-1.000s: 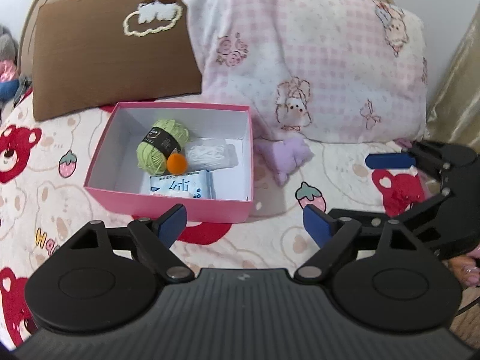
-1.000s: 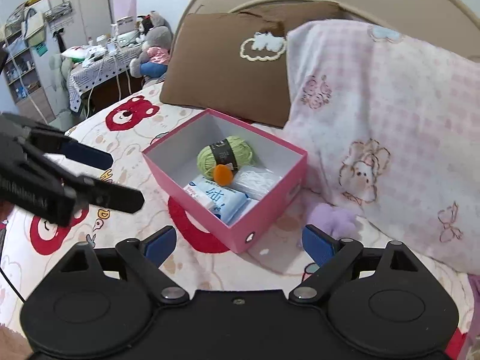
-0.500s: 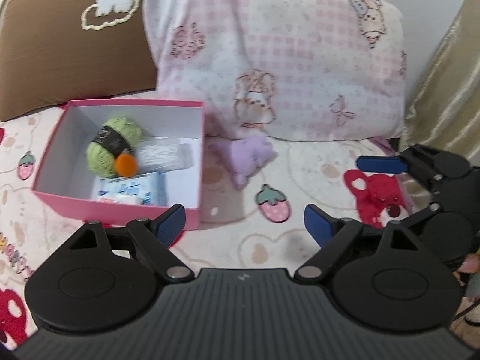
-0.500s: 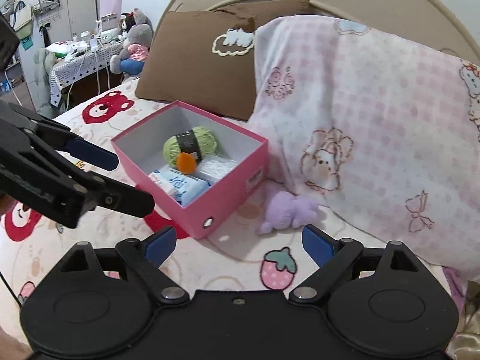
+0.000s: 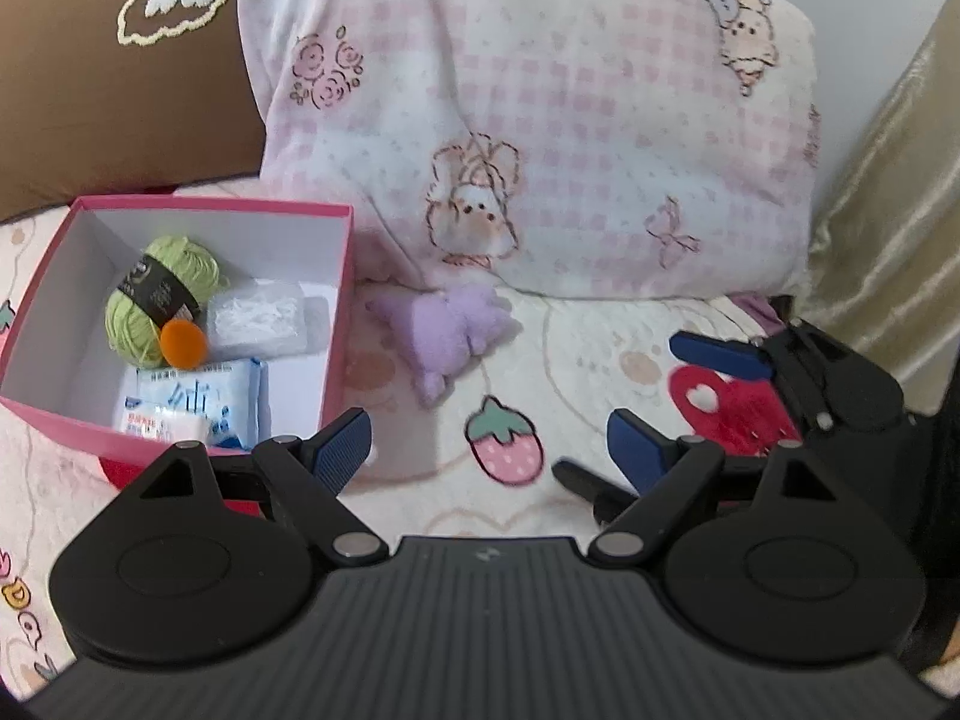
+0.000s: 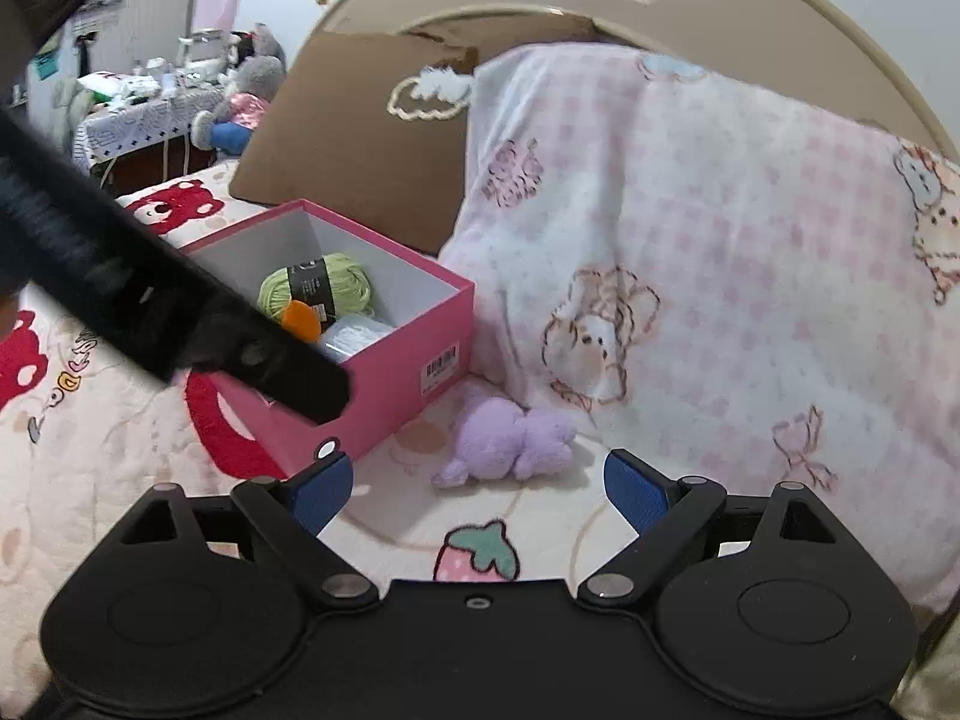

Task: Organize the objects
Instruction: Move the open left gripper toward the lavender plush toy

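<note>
A purple plush toy lies on the bed between a pink box and a pink checked pillow; it also shows in the right wrist view. The box holds a green yarn ball, an orange ball, a clear packet and a blue tissue pack. My left gripper is open and empty, just short of the toy. My right gripper is open and empty, close in front of the toy.
A brown pillow leans behind the box. The bedspread has bear and strawberry prints. A gold curtain hangs at the right. My left gripper's arm crosses the right wrist view at the left. A cluttered table stands far left.
Both grippers have moved right and forward toward the purple plush toy, which now sits larger and nearer the middle. Both stay open.
</note>
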Tool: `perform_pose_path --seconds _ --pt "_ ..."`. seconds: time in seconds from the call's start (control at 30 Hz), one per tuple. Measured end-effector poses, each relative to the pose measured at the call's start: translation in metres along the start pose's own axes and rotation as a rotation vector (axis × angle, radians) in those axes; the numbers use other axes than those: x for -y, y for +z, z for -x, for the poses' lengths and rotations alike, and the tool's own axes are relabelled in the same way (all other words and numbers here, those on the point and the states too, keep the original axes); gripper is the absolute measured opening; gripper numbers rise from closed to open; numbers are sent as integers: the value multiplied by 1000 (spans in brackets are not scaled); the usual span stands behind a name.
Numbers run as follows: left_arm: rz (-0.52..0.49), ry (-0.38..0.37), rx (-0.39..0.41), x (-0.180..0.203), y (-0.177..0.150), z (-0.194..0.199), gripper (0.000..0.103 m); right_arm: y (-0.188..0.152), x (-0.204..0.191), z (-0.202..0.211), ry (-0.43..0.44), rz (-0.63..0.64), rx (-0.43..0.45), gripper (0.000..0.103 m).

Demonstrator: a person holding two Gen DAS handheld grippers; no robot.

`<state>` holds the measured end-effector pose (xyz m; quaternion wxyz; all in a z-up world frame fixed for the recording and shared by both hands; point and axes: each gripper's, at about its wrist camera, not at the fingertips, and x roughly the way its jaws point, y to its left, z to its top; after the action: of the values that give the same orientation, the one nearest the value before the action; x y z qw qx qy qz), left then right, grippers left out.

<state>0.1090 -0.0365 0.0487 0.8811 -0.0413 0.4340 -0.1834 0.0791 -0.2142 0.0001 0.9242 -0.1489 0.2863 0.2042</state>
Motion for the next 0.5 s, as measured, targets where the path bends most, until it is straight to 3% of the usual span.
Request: perform_pose_path --seconds 0.13,0.4,0.5 --pt "-16 32 43 2 2 -21 85 -10 -2 -12 -11 7 73 93" --pt "-42 35 94 0 10 -69 83 -24 8 -57 -9 -33 76 93" --pt "-45 18 80 -3 14 -91 79 -29 15 -72 12 -57 79 93"
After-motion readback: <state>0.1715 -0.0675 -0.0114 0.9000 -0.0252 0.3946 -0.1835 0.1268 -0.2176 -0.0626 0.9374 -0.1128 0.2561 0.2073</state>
